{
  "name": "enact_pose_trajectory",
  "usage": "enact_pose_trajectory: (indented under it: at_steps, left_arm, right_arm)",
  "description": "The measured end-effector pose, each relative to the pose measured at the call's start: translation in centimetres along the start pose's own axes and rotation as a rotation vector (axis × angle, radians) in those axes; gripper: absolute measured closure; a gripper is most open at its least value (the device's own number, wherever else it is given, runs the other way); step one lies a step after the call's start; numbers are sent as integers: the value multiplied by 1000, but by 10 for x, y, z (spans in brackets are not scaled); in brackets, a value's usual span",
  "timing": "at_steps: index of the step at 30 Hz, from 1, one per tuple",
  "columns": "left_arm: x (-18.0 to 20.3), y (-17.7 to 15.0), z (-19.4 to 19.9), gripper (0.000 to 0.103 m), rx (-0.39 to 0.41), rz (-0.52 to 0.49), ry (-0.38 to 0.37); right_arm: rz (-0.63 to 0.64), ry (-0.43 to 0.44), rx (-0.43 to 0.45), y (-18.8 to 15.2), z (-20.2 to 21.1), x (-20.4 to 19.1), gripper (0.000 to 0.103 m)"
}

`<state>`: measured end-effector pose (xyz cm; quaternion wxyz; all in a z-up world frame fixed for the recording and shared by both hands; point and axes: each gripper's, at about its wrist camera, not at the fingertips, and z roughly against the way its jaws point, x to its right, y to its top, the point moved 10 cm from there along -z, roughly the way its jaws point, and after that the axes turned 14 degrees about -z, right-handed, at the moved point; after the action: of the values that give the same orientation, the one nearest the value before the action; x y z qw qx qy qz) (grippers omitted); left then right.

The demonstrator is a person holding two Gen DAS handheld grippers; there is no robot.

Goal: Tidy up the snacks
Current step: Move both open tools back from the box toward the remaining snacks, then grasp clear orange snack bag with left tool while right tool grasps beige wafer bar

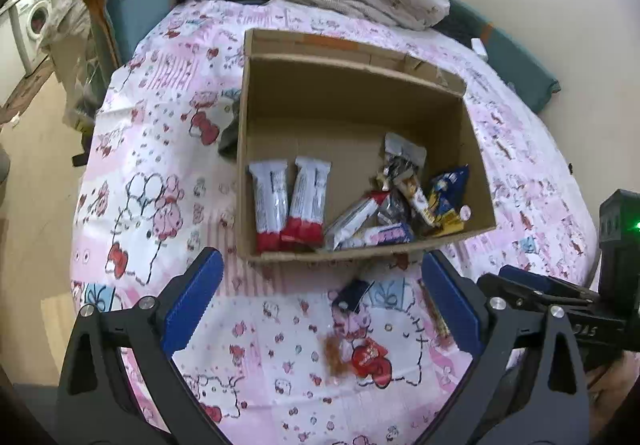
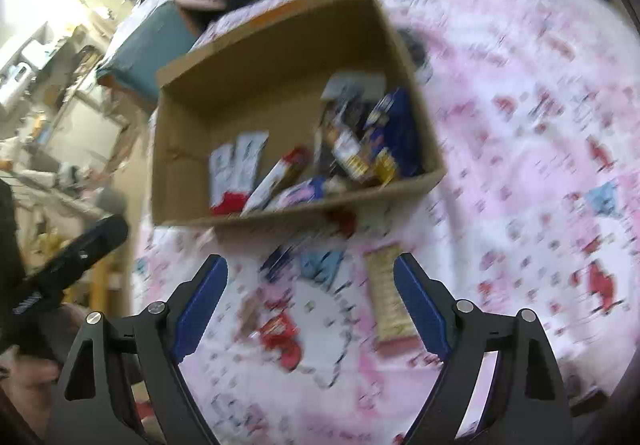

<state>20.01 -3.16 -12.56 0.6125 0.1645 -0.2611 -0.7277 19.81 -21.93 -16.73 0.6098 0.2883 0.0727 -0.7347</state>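
Both tongs wide open, nothing btwn pads: left tongs [image 1: 320, 309], right tongs [image 2: 310, 305]. Loose snacks on bed sheet [image 1: 168, 181]: red wrapper [image 1: 370, 359], tan bar [image 2: 390, 309]. Cardboard box [image 1: 276, 117] at 12 o'clock w/ packed snacks [image 1: 400, 201].

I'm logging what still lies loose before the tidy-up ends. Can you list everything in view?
cardboard box: one, brown, open on the sheet
white-and-red bars: two, side by side, box left
mixed snack packets: a heap, count unclear, box right
red wrapper: one, on sheet before box
long beige bar: one, beside right tool's finger
dark-blue packet: one, near box front
bedsheet: pink cartoon print
left tool: open, empty
right tool: open, empty
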Motion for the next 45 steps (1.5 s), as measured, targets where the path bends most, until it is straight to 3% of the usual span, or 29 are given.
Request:
enact_pose_trajectory:
  at_steps: [6,11,15,19,22,27,34,37,38,40,44,45]
  left_arm:
    - [12,-24,-13,5,-86,-25,6]
    - [47,-70,-44,5,-263,-125,-50]
    - [70,-98,-62,19,-342,-182,-91]
    - [71,-110,-70,29,-382,-162,-99]
    - [65,-117,-75,30,-422,-180,-91]
    - [67,-124,-83,33,-439,-128,-140]
    - [73,-116,-100,36,-431,-155,-120]
    - [69,-103,-95,37,-384,-100,-133]
    - [65,-99,-94,41,-372,-79,-130]
    - [55,-99,-98,60,-386,-47,-116]
    - [58,-118,-113,74,-459,-13,-148]
    - [59,-121,-113,82,-459,-29,-138]
  right_arm:
    - [-47,-35,-10,-2,0,11,15]
    - [-172,-68,-4,6,3,39,15]
    - [-244,-82,-8,8,5,52,15]
    - [-269,-82,24,12,14,58,15]
    - [-292,-65,2,10,13,62,15]
    - [-311,-60,-22,9,5,64,15]
    - [-307,-70,-38,7,-2,64,15]
    - [-317,-63,-30,8,0,66,15]
    - [-322,-62,-30,8,-1,67,15]
    - [-332,-59,-33,8,-1,69,15]
    - [-328,-60,-39,9,-5,68,15]
    - [-325,-61,-42,9,-6,67,15]
